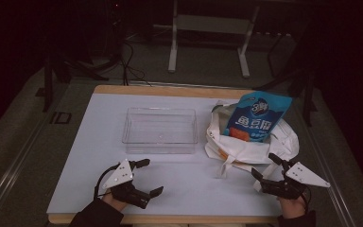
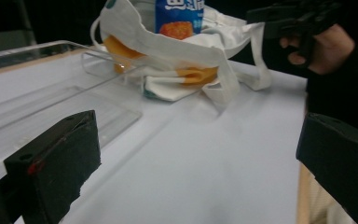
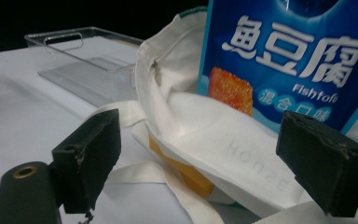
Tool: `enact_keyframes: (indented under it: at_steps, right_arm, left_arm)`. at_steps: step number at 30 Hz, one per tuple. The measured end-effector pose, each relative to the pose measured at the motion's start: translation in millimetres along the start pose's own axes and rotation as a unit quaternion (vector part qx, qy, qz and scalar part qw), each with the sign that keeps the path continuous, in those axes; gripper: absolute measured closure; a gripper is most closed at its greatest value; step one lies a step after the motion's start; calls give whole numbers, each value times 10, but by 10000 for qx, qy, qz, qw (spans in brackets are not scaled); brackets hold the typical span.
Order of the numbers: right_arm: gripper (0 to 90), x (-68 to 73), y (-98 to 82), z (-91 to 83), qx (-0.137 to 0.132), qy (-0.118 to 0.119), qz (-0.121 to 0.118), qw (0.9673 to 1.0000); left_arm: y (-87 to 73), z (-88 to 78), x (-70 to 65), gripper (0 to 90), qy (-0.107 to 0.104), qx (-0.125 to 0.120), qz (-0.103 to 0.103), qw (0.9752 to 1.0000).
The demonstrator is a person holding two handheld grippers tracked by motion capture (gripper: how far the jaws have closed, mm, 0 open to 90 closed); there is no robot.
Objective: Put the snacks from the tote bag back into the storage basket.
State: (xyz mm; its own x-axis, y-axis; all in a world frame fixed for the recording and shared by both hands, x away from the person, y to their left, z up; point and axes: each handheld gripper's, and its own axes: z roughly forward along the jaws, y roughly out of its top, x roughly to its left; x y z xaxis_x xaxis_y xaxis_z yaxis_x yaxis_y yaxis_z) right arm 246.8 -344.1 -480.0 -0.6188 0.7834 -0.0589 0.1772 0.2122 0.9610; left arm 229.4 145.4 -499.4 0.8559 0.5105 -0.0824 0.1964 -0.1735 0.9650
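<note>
A white cloth tote bag (image 1: 246, 142) lies at the right of the white table, and a blue snack packet (image 1: 256, 115) stands out of its mouth. An orange item (image 3: 186, 175) shows through the bag's lower side. An empty clear plastic tray (image 1: 159, 130) sits at the table's middle. My right gripper (image 1: 266, 166) hovers just in front of the bag, jaws wide open, nothing between them; in the right gripper view the bag (image 3: 214, 140) and packet (image 3: 284, 56) lie close ahead. My left gripper (image 1: 149, 177) is open near the front edge, in front of the tray (image 2: 51, 107), and holds nothing.
The table's wooden edge (image 1: 170, 90) runs along the far side. Beyond it are a white metal stand (image 1: 208, 28) and cables on a dark floor. Bare white tabletop (image 1: 198, 179) lies between the two grippers.
</note>
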Motion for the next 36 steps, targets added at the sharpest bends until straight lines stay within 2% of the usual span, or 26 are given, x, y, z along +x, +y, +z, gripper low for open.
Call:
enact_keyframes:
  at_steps: [4,5,7,8,10,11,14,17,19,20,22,23,25,28,31,36]
  right_arm:
    - [138,3,-6,24,108,84,-8,9999]
    - [136,21,-3,35,232,259,12,9994]
    - [135,26,-7,35,242,294,48,9993]
    - [134,34,-13,35,267,331,87,9991]
    - [133,52,-17,36,357,314,100,9988]
    - [132,51,-18,25,332,430,99,9985]
    - [132,48,1,3,261,497,100,9984]
    - [132,39,35,-25,192,487,51,9986]
    - [131,29,64,-40,209,427,-4,9989]
    - [130,16,76,-50,186,444,-6,9988]
    - [126,-2,100,-66,266,469,-90,9985]
    - [126,0,115,-68,329,456,-170,9983]
    - [124,9,141,-74,358,407,-289,9981]
    - [124,8,180,-69,338,452,-292,9980]
    - [124,-18,210,-62,290,473,-239,9982]
    - [125,-65,259,-41,297,476,-210,9982]
  left_arm:
    - [8,0,-7,0,-30,-21,25,10000]
    - [25,-8,-6,0,-38,-7,17,10000]
    - [28,-15,1,0,-43,-21,4,10000]
    - [29,-13,10,0,-73,-26,-67,9999]
    - [39,4,4,0,46,46,-66,10000]
    - [42,14,10,0,15,78,-73,9999]
    - [52,47,18,0,-194,160,-273,9993]
    - [92,71,4,0,-259,229,-178,9992]
    - [133,81,6,0,-247,166,-125,9995]
    - [160,88,17,0,-304,109,-137,9994]
    - [204,106,24,0,-275,92,-114,9995]
    - [232,119,30,0,-343,99,-93,9993]
    - [293,155,30,0,-349,183,31,9992]
    - [367,225,55,0,-376,260,152,9988]
    - [421,308,116,0,-410,298,-44,9987]
    - [519,463,134,9,-474,312,47,9984]
